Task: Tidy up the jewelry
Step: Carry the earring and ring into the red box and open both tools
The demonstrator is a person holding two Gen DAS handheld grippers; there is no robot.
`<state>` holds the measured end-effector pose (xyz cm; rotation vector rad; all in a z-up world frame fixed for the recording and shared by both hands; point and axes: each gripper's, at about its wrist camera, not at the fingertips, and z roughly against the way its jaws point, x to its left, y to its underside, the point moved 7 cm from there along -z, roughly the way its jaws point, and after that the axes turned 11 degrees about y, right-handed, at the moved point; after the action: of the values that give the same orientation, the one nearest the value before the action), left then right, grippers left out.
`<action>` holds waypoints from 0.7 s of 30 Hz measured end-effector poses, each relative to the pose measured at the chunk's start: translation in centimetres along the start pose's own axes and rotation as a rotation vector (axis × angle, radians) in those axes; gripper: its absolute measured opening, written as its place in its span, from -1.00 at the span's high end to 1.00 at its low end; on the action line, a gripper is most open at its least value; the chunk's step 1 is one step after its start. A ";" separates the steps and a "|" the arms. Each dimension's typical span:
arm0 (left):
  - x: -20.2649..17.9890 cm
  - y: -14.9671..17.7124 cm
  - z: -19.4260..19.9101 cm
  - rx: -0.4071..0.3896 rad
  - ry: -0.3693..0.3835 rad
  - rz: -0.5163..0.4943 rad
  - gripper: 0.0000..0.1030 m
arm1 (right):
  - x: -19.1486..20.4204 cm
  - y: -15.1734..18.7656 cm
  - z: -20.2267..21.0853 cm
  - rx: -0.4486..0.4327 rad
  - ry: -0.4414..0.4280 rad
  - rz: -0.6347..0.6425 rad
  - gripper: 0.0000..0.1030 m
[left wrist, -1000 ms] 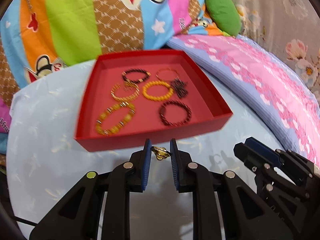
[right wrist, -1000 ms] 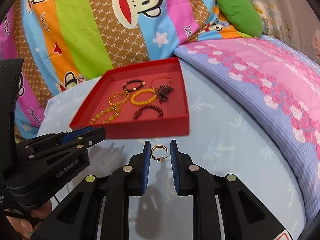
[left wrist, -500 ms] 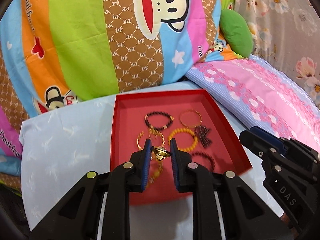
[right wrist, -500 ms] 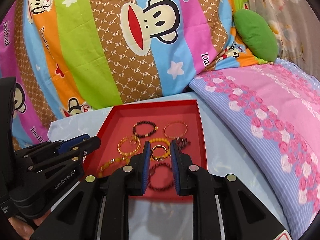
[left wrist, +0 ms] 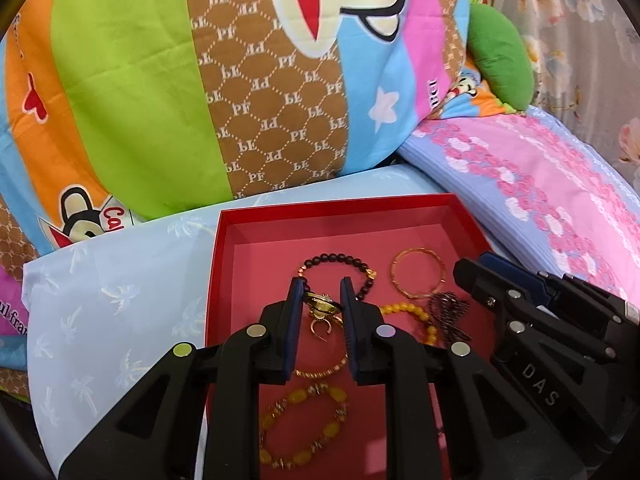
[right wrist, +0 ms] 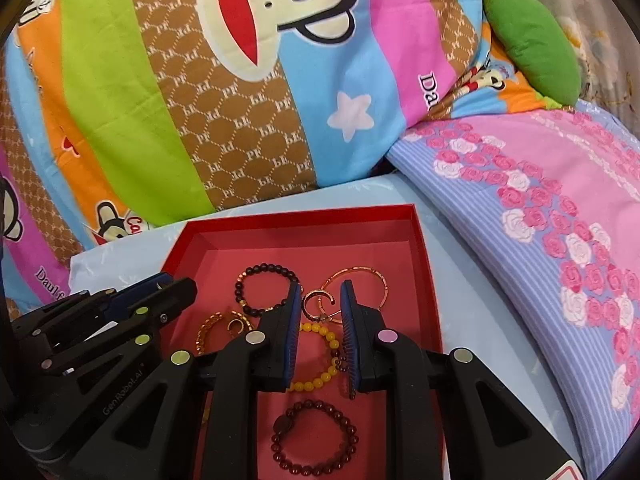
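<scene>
Jewelry fills the red tray (left wrist: pixel 216 264) on the bed. My left tool (left wrist: pixel 322 304) pinches a gold ring (left wrist: pixel 322 305) above the tray's near left bracelets; my right tool (right wrist: pixel 320 304) grips a gold hoop earring (right wrist: pixel 318 306) over the yellow bead bracelet (right wrist: pixel 320 360).

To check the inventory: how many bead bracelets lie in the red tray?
4: black bracelet at the back left, yellow bracelet in the middle, chunky yellow-gold bracelet front left, dark red bracelet front right. Parts of the tray are covered; others may be hidden.
</scene>
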<state>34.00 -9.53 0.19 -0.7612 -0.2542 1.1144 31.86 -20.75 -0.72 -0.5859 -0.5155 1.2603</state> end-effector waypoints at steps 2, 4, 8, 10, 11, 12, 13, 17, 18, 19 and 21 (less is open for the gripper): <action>0.5 0.0 -0.7 0.008 -0.007 0.008 0.64 | 0.1 0.2 -0.9 0.017 0.002 0.000 0.63; 0.8 0.1 -1.2 0.016 -0.013 0.015 0.64 | 0.2 0.4 -1.6 0.034 0.001 0.001 0.63; 1.2 0.5 -2.0 0.028 -0.017 0.017 0.64 | 0.4 0.7 -2.4 0.045 0.005 0.008 0.62; 1.3 0.6 -2.4 0.033 -0.017 0.021 0.64 | 0.5 0.7 -2.5 0.045 0.006 0.013 0.63; 1.3 0.7 -2.5 0.034 -0.016 0.022 0.64 | 0.6 0.7 -2.4 0.043 0.009 0.016 0.63; 1.3 0.7 -2.6 0.035 -0.020 0.022 0.64 | 0.6 0.6 -2.5 0.044 0.011 0.017 0.63; 1.4 0.7 -2.6 0.035 -0.020 0.023 0.64 | 0.5 0.6 -2.5 0.045 0.013 0.018 0.62; 1.4 0.6 -2.9 0.040 -0.017 0.028 0.64 | 0.5 0.5 -2.8 0.052 0.022 0.022 0.62; 1.4 0.6 -2.9 0.042 -0.016 0.030 0.63 | 0.6 0.5 -2.9 0.054 0.024 0.024 0.62; 1.4 0.6 -3.0 0.043 -0.016 0.033 0.63 | 0.6 0.6 -2.9 0.055 0.027 0.028 0.62; 1.5 0.6 -3.0 0.046 -0.023 0.033 0.53 | 0.7 0.6 -2.7 0.047 0.035 0.033 0.59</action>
<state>35.84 -9.38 -2.71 -0.7137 -0.2355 1.1574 33.39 -20.31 -3.11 -0.5778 -0.4476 1.2875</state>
